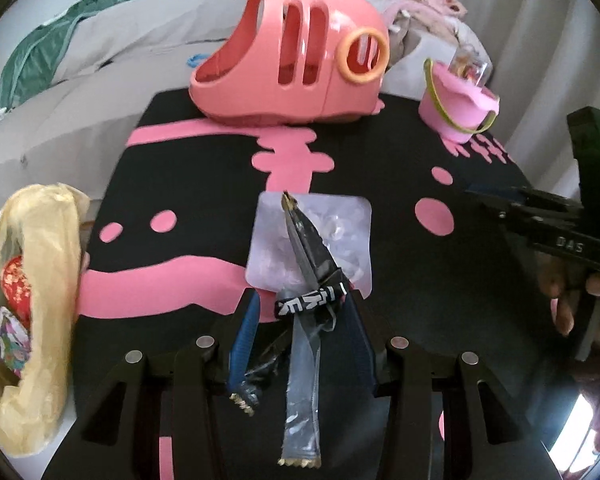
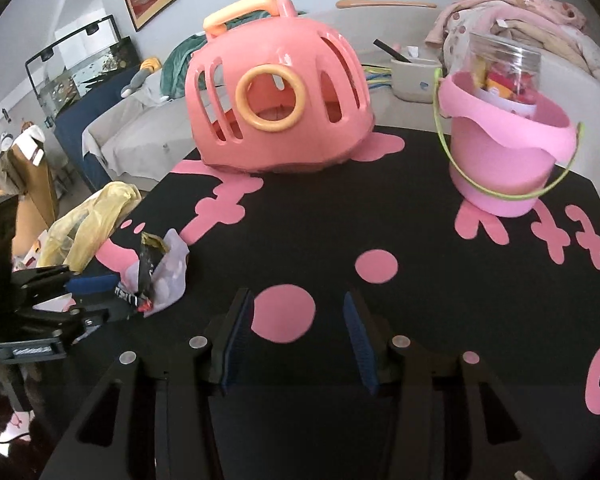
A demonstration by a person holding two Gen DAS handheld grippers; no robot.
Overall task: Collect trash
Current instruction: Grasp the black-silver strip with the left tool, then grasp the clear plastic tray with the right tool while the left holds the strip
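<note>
**Left grips trash, right empty**

Fingers, L gripper [image 1: 300, 344]: pinching wrappers [image 1: 304, 280] plus clear packet [image 1: 340, 232], prob. bound for bag [image 1: 32, 280] at mat's left edge. R gripper [image 2: 298, 340]: spread, nothing between. Surface: black/pink mat [image 2: 420, 320]; carrier [image 2: 276, 92], bucket [image 2: 504, 148] at rear. Room: sofa, clothes behind.

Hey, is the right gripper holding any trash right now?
No, the right gripper stands open with only bare table mat between its pads; the wrappers sit in the left gripper.
</note>
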